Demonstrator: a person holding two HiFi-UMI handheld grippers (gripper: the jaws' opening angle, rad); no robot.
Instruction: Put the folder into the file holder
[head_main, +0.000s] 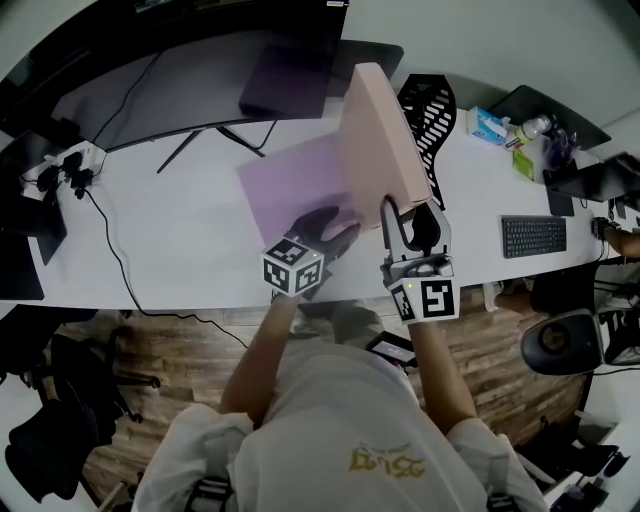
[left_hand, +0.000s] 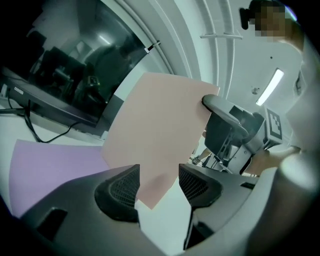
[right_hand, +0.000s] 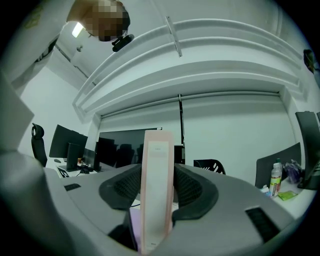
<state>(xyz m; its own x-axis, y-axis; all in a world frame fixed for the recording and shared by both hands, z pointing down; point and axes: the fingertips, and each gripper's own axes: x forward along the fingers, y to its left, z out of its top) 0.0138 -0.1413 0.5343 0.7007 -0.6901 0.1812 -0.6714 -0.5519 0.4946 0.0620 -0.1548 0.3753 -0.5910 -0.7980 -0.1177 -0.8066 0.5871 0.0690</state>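
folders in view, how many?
2: a pink folder upright in the right gripper, a purple folder flat on the desk. More could lie beneath.

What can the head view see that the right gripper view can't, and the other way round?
Only the head view shows the keyboard and the wooden floor. Only the right gripper view shows the ceiling light and the narrow spine of the pink folder, squeezed by the right gripper. Both show the pink folder standing upright in that gripper, with the black file holder behind it on the desk.
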